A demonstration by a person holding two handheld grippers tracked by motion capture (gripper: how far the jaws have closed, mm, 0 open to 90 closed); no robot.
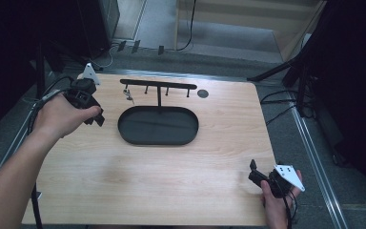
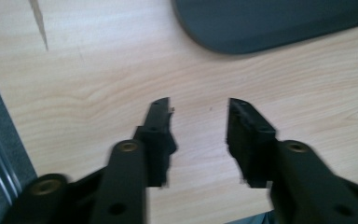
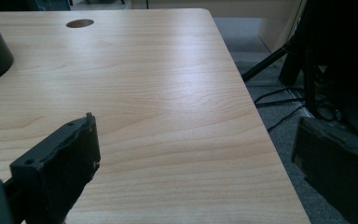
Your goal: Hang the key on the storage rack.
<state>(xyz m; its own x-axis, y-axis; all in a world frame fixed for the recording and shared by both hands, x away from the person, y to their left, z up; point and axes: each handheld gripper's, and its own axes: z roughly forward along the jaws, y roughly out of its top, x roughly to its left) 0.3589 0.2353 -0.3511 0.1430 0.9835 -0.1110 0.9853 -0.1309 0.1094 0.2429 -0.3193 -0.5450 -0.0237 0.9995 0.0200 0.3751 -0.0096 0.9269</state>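
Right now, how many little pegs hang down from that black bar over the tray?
4 pegs under the bar: far left, left of the post, right of the post, far right. Something small and pale dangles by the far-left peg.

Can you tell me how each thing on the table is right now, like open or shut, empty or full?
left gripper: open, nothing between its jaws, above bare wood.
right gripper: open wide, holding nothing, at the table's near right corner.
black oval tray: empty, flat on the table.
T-shaped rack: upright behind the tray; a small metal thing hangs at its left end.
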